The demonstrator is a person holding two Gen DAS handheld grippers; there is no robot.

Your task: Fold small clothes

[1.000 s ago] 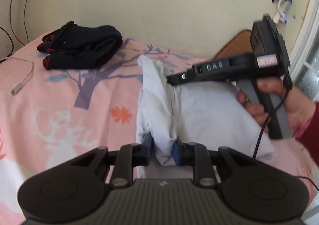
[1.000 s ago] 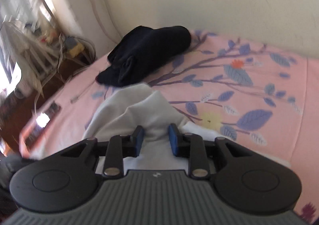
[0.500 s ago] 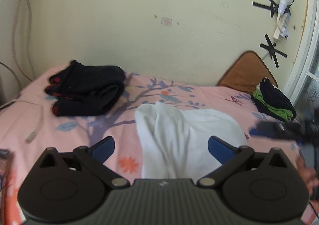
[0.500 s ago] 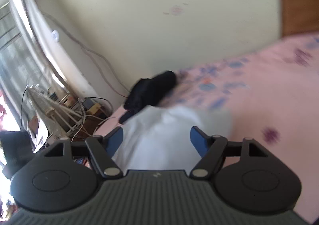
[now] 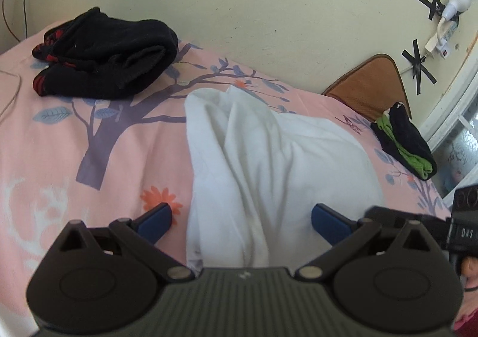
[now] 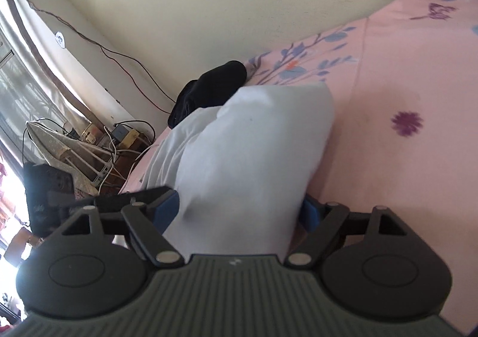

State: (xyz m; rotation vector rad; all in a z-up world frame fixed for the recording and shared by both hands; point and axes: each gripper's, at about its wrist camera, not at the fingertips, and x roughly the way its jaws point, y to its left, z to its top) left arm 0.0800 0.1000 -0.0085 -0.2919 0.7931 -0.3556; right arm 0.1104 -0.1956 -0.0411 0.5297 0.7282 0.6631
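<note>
Left wrist view: left gripper (image 5: pixel 240 219) gaping over white garment (image 5: pixel 269 158); right gripper (image 6: pixel 239 208) opening, maybe brushing cloth; "DAS" label.

A white, soft cotton garment (image 5: pixel 269 158) is laid crumpled on the pink floral bedsheet (image 5: pixel 89 143), partly folded, with one raised ridge running along its length.

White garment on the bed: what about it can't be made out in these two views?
- Left wrist view: near hem of the white garment is hidden under the left hand-held gripper.
- Right wrist view: its near end is hidden behind the right hand-held gripper, jaws opening; the cloth is motion-blurred, so its folds are unreadable.
- Garment type: unclear in both.
</note>
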